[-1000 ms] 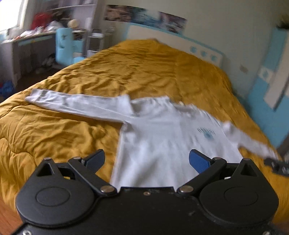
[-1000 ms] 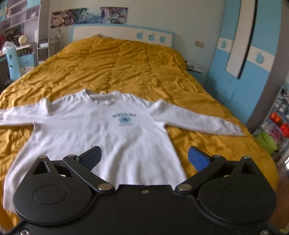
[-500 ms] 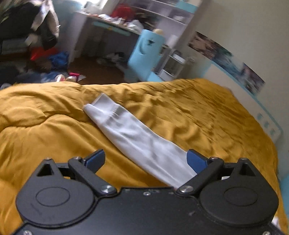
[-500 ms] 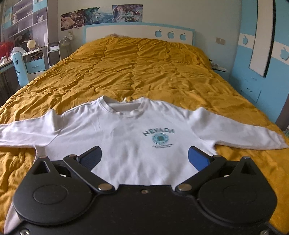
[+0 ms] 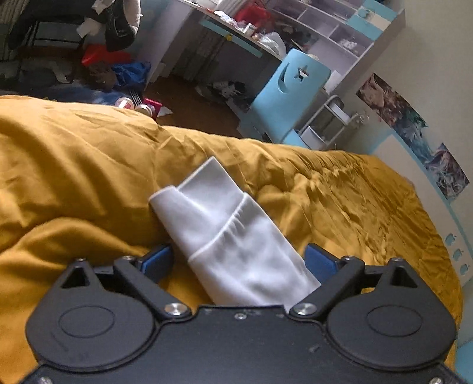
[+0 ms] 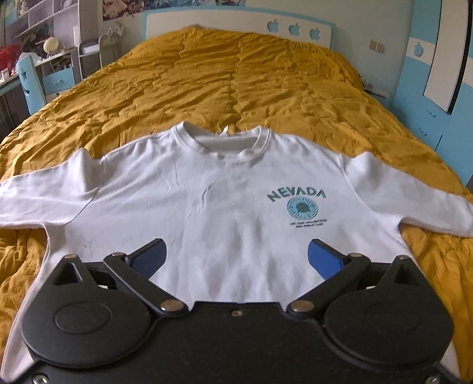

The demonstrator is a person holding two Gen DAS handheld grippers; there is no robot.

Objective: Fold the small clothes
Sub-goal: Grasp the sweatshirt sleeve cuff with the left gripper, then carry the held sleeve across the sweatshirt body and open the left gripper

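Observation:
A white long-sleeved sweatshirt (image 6: 224,201) with a teal NEVADA print lies face up and spread flat on the mustard bedspread (image 6: 236,73), collar toward the headboard. My right gripper (image 6: 236,257) is open and empty, low over the shirt's lower chest. In the left wrist view the shirt's left sleeve (image 5: 233,236) lies on the bedspread (image 5: 74,165), its cuff pointing toward the bed's edge. My left gripper (image 5: 238,261) is open, its blue pads on either side of the sleeve just behind the cuff, not closed on it.
Beyond the bed's left edge are a light blue chair (image 5: 292,91), a desk with shelves (image 5: 251,38) and clutter on the floor (image 5: 118,68). A white headboard (image 6: 239,26) stands at the far end. A blue wall panel (image 6: 428,88) is on the right.
My left gripper swung left from the shirt's body and moved in along the left sleeve up to the cuff. My right gripper moved closer to the shirt's chest.

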